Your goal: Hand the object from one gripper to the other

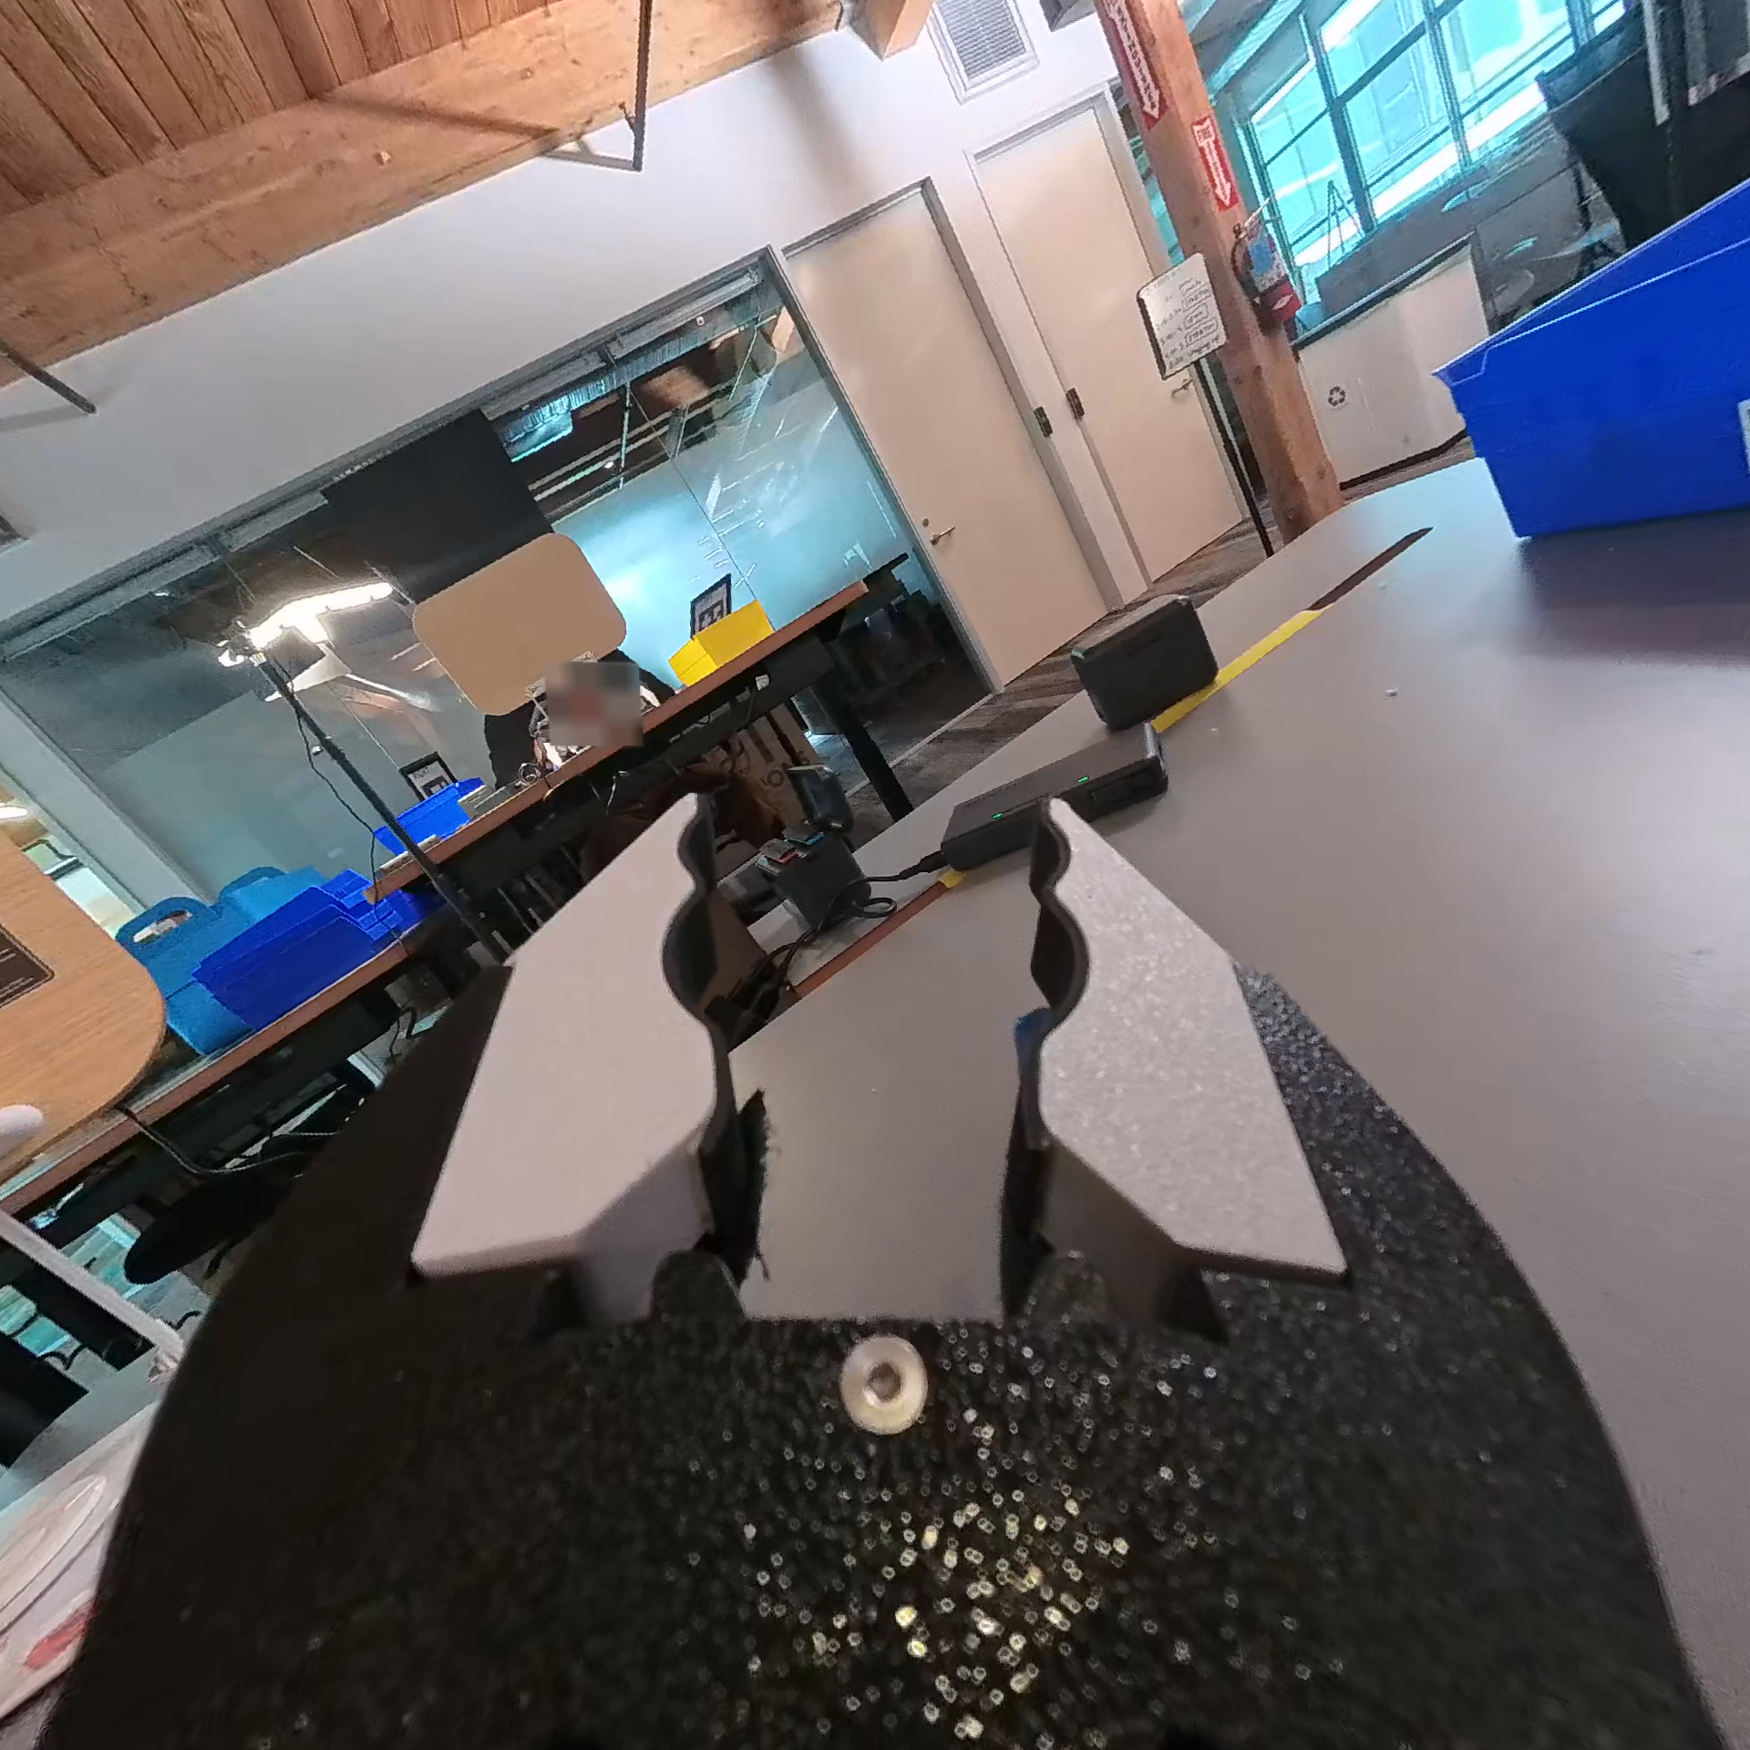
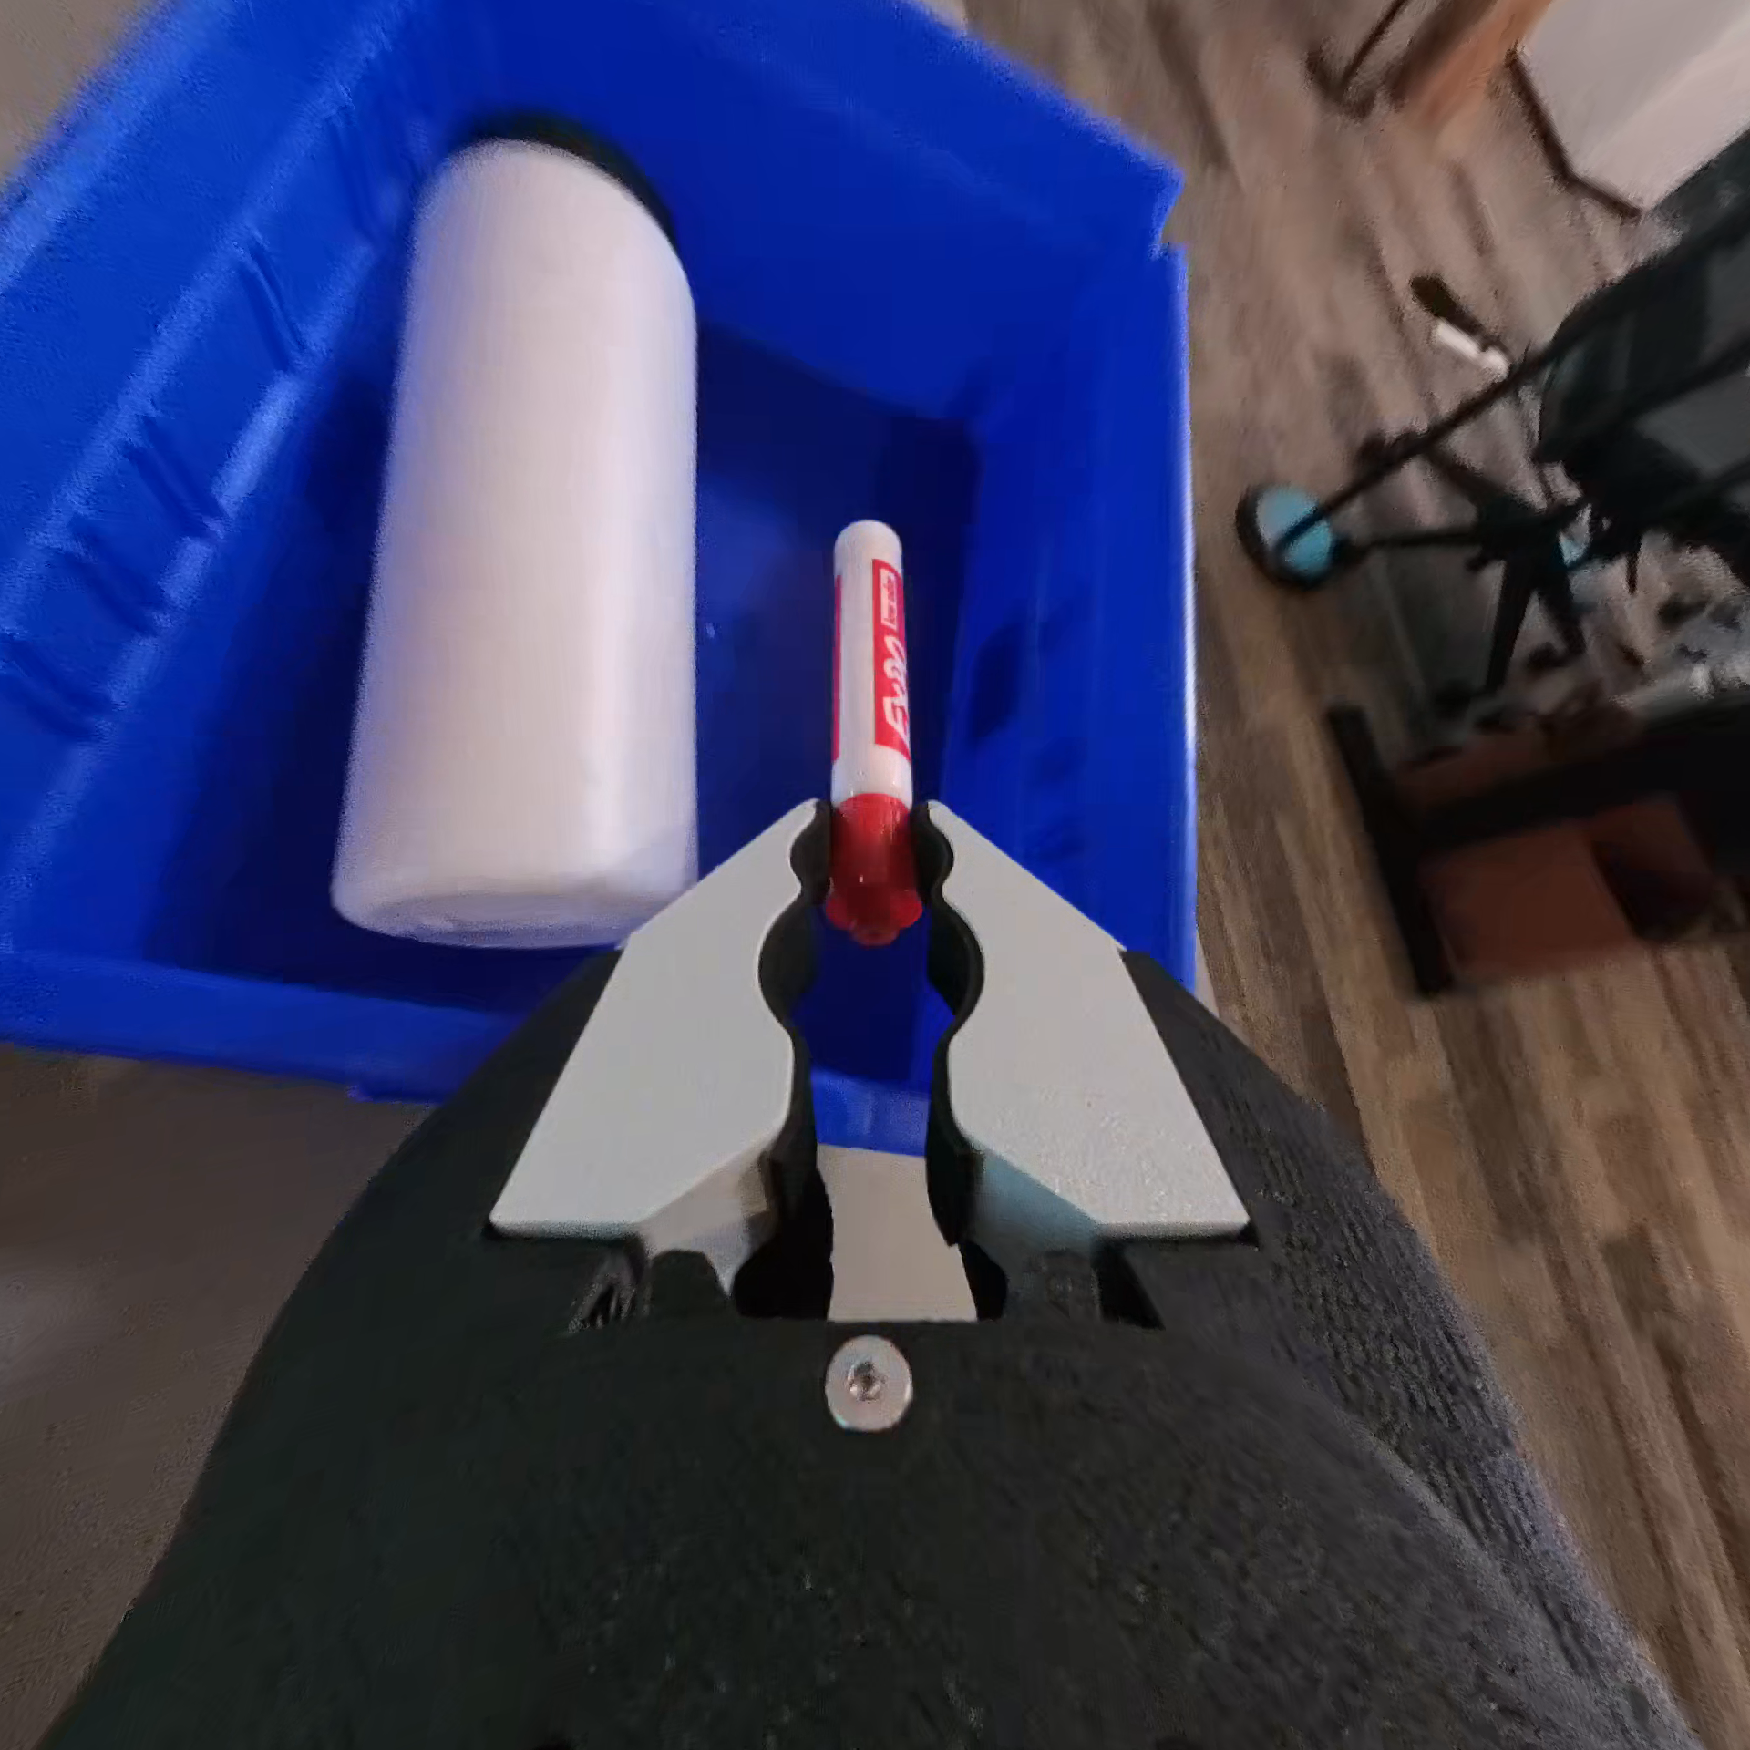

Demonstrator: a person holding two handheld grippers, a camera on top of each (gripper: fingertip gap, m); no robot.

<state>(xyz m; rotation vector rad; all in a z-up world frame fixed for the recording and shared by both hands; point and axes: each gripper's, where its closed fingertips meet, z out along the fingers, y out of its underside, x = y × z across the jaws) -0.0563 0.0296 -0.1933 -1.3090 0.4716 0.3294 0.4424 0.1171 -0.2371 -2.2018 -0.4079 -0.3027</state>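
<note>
My right gripper (image 2: pixel 871 816) is shut on the red cap of a white and red marker (image 2: pixel 869 663). The marker points forward, away from the camera, over the inside of a blue bin (image 2: pixel 1070 455). A white cylinder (image 2: pixel 530 568) lies in the same bin to the marker's left. My left gripper (image 1: pixel 876 814) is open and empty, tilted up over a grey table (image 1: pixel 1420 900). The marker and the right gripper do not show in the left wrist view.
In the left wrist view a blue bin (image 1: pixel 1610 417) stands at the table's far right. A black box (image 1: pixel 1144 658) and a flat black device (image 1: pixel 1051 805) lie near the far edge. In the right wrist view a wooden floor (image 2: pixel 1420 1089) and a black stand (image 2: pixel 1477 530) are to the right. From my right tips it is roughly 9 cm to the white cylinder (image 2: pixel 530 568); from my left, 40 cm.
</note>
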